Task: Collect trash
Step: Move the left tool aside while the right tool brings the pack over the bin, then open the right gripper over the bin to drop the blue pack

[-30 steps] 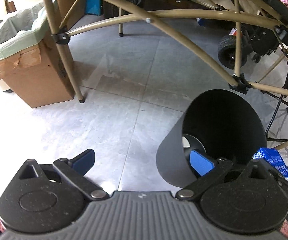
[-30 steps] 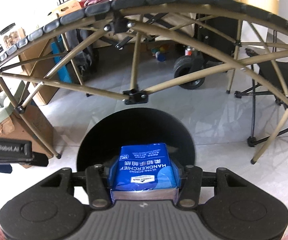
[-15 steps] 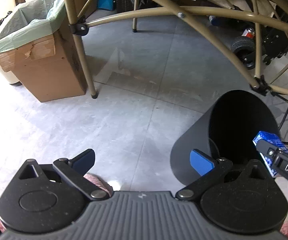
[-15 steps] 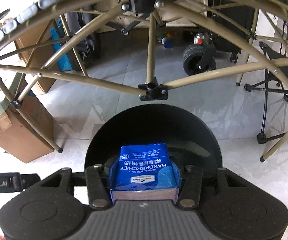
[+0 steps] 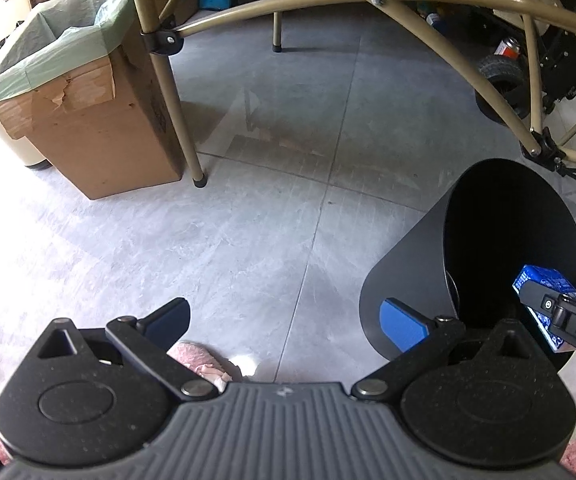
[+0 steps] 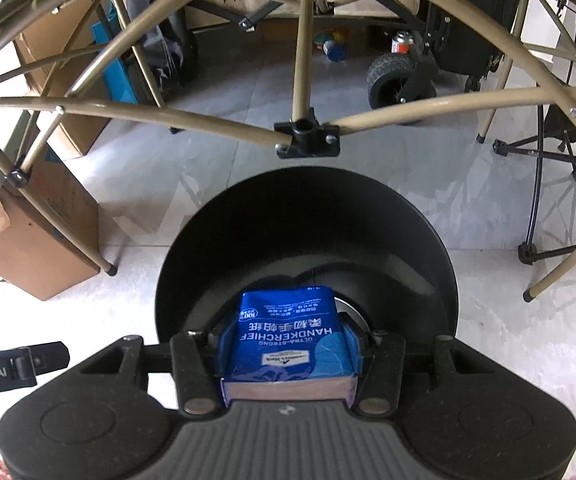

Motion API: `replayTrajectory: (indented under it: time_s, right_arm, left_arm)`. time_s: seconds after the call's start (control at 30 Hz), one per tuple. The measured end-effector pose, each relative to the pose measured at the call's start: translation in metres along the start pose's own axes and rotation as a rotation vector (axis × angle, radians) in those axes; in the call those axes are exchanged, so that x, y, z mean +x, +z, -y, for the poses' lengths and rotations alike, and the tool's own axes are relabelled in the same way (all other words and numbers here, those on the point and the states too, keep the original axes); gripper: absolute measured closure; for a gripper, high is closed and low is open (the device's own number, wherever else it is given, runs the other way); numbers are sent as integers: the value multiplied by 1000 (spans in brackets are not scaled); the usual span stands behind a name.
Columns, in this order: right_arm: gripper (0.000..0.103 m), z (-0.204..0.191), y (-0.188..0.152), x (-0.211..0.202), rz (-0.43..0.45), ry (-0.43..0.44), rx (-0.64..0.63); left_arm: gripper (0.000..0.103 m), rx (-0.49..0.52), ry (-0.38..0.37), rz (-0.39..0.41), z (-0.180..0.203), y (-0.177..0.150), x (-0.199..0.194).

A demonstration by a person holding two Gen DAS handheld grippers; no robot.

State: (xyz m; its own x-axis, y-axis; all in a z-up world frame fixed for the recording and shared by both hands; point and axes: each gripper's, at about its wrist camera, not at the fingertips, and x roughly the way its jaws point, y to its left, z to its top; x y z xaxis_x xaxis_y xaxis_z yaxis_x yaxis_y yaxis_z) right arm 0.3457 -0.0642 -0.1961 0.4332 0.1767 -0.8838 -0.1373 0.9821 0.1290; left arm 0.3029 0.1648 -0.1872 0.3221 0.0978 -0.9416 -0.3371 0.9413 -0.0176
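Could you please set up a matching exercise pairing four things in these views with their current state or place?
1. left tongs
2. right tongs
3. black bin
4. cardboard box

a. lined with a green bag
b. open, holding nothing
c. beneath the held pack
d. shut on the blue tissue pack

Pairs: 1-b, 2-d, 3-c, 4-a

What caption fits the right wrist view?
Right tool grips a blue tissue pack above the open black bin.

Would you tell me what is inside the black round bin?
The black round bin shows dark walls and a pale disc at the bottom; the blue handkerchief pack hides the rest.
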Motion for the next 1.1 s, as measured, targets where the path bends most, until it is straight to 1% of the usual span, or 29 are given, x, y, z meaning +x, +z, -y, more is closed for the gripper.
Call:
replayTrajectory:
  time_s: [0.2,0.27,0.3,0.33,0.43,0.53,0.97,1.1]
  right_arm:
    - [51,3,0,6,-38,10,5]
    - [33,3,0,9,-59,5,5]
    - [16,3,0,9,-64,-7,5]
    - [11,2,-1,9,-62,-18,4]
    - [10,5,-1,7,-58,-22,15]
    - [9,7,-1,9,-74,-25,21]
    - [7,7,-2,6,-89,-9,9]
    - [3,8,-2,5,-87,-8,11]
  left_arm:
    - [0,-1,3,-6,0,-1,2]
    - [0,-1,3,-6,0,-1,2]
    - [0,-1,3,-6,0,0,2]
    - [0,-1,2,-6,0,0,1]
    - [0,0,4,-8,0,-1,2]
    - [0,1,4,-11,1,-2,3]
    - [0,4,5,-11,2,-3,3]
    - [0,5,6,-11,3,-2,3]
